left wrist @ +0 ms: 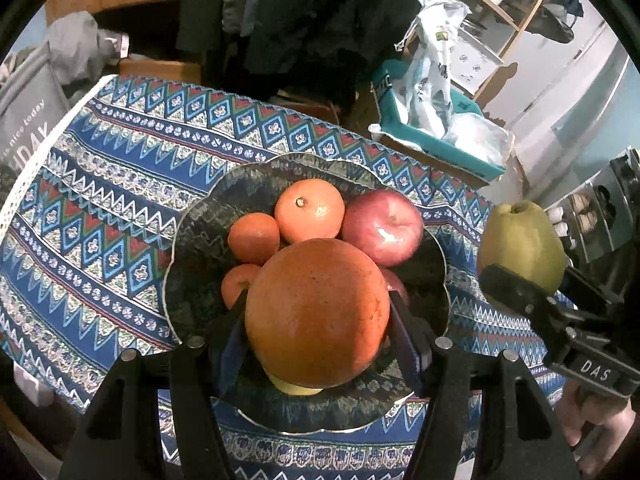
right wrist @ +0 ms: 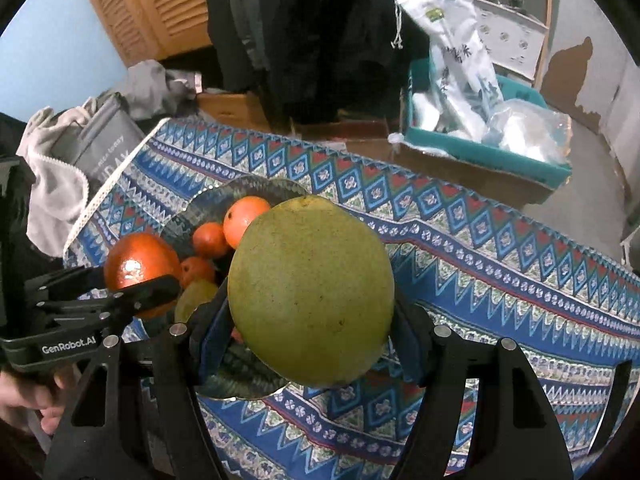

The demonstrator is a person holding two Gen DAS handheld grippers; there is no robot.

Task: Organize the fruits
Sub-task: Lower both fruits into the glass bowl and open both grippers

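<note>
My left gripper (left wrist: 318, 312) is shut on a large orange (left wrist: 318, 314) and holds it just above the dark scalloped plate (left wrist: 192, 236). The plate holds smaller oranges (left wrist: 310, 210), a red apple (left wrist: 382, 228) and a yellow-green fruit (left wrist: 296, 390) under the held orange. My right gripper (right wrist: 312, 320) is shut on a green pear (right wrist: 310, 292), held above the patterned tablecloth (right wrist: 500, 264) to the right of the plate (right wrist: 208, 204). The pear also shows at the right of the left wrist view (left wrist: 520, 248), and the large orange at the left of the right wrist view (right wrist: 140, 264).
The table's back edge carries a white lace trim (left wrist: 24, 184). Behind it stand a teal box (left wrist: 440, 148) with white bags, a grey bag (right wrist: 100, 144) and dark hanging clothes (left wrist: 300, 20). A wooden shelf (left wrist: 500, 8) is at the back right.
</note>
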